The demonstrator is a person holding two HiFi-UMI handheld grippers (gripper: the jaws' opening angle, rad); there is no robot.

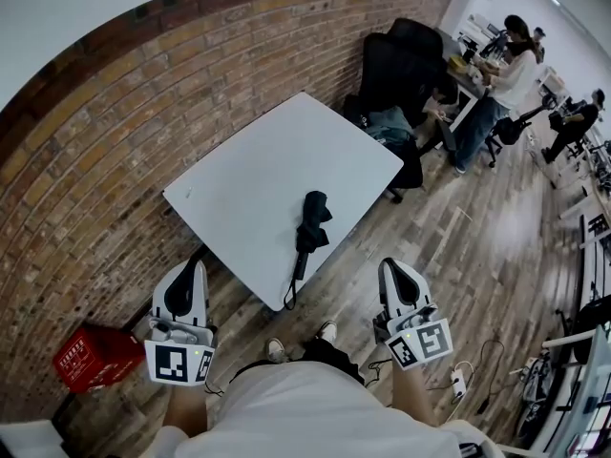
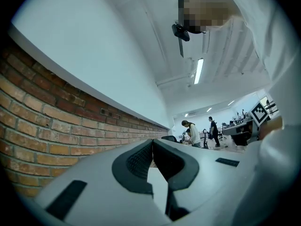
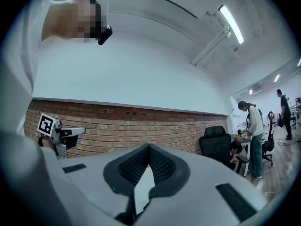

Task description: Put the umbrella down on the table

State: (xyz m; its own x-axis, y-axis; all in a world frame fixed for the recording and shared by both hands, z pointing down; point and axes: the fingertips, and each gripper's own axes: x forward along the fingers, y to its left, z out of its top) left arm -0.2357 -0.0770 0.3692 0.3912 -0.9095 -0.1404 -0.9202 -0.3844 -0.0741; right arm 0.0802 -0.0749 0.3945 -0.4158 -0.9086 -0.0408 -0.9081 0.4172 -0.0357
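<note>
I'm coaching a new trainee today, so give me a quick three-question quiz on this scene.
1. True or false: the umbrella lies on the white table.
2. The left gripper and right gripper are: A. both shut and empty; B. both wide open; C. both clamped on the umbrella.
3. Fill in: the crate on the floor by the brick wall is ____ in colour.
Key: 1 true; 2 A; 3 red.

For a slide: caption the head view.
Black umbrella lies on white table; left gripper and right gripper shut, empty.
</note>
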